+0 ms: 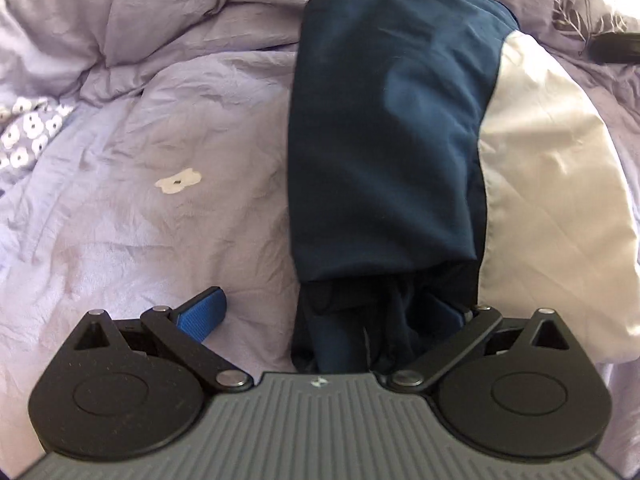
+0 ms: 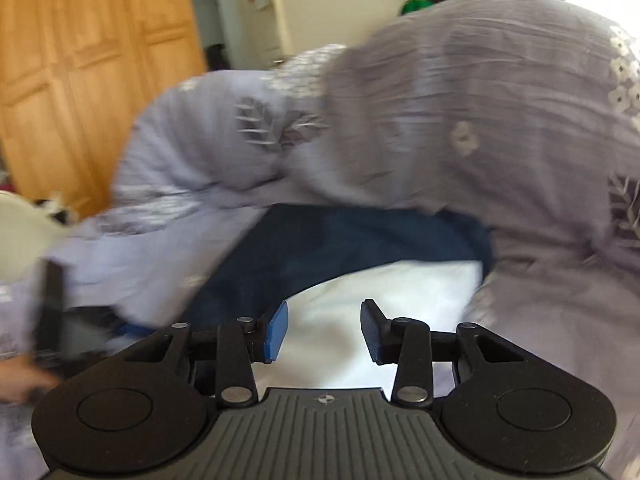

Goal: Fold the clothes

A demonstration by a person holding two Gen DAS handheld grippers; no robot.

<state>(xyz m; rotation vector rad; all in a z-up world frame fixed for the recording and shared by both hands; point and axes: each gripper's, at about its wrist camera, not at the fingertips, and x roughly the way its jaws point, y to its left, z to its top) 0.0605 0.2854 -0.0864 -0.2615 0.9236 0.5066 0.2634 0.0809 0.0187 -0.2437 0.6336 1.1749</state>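
A navy and white garment (image 1: 380, 140) lies folded lengthwise on the bed, its white panel (image 1: 552, 184) on the right. My left gripper (image 1: 326, 312) stands wide open over the garment's near end. Bunched navy cloth lies between the jaws and hides most of the right finger, while the left blue pad (image 1: 204, 312) is clear of the cloth. In the blurred right wrist view, my right gripper (image 2: 324, 332) is open above the white part (image 2: 380, 288) of the garment (image 2: 320, 248), with nothing between its pads.
A crumpled lavender duvet (image 1: 160, 160) covers the bed and rises in a heap (image 2: 460, 120) behind the garment. A black object (image 1: 612, 46) lies at the far right. Wooden wardrobe doors (image 2: 80, 80) stand beyond the bed. A blurred hand (image 2: 20, 380) shows at lower left.
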